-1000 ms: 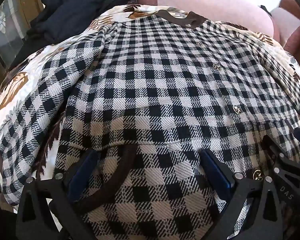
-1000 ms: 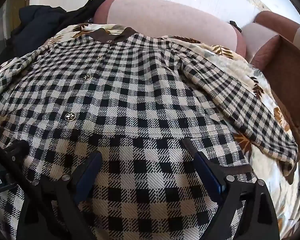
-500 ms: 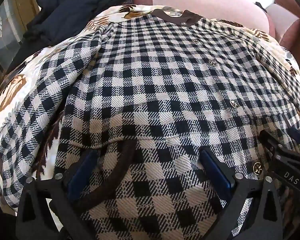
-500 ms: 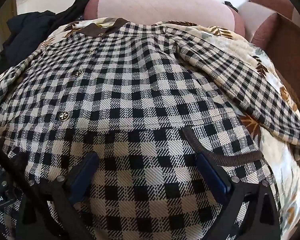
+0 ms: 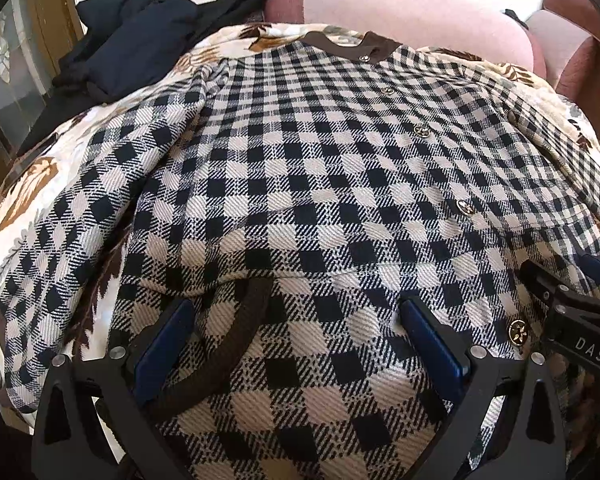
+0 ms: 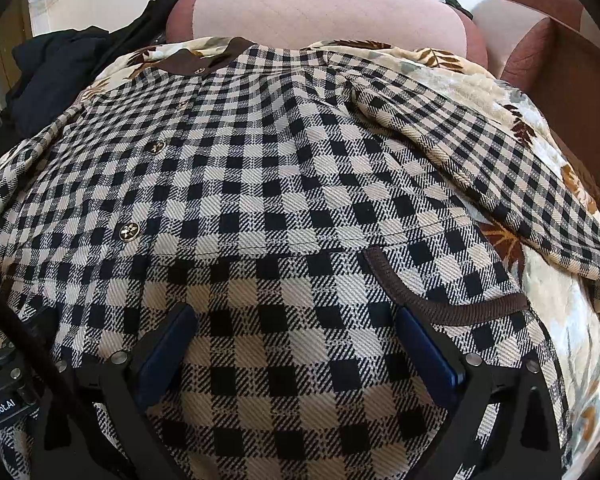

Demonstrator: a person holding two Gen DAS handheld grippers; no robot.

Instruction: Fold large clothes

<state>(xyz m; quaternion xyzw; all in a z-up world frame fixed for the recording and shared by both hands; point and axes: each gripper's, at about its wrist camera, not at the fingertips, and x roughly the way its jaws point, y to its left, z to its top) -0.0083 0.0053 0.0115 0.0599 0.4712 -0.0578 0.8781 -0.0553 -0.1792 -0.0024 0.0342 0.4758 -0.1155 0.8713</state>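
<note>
A black-and-white checked jacket [image 5: 300,160] with gold buttons and a brown collar [image 5: 352,46] lies front up and spread out. My left gripper [image 5: 294,308] stands open over its lower left part, a brown pocket trim [image 5: 236,340] running past the left finger. In the right wrist view the same jacket [image 6: 260,160] fills the frame. My right gripper [image 6: 294,314] is wide open over the lower right part, beside the other pocket trim [image 6: 440,300]. No pad pinches cloth. The right sleeve [image 6: 500,160] lies angled outward, and the left sleeve [image 5: 60,240] drapes off the side.
The jacket rests on a floral blanket [image 6: 560,320] over a pink sofa [image 6: 320,12]. Dark clothes [image 5: 140,32] are piled at the far left. A brown armrest [image 6: 572,80] rises on the right. A glass-fronted cabinet [image 5: 12,80] stands at the left.
In the right wrist view the picture tilted, and a brown pocket trim came into sight beside the right finger. The left wrist view barely shifted. Both grippers stayed open.
</note>
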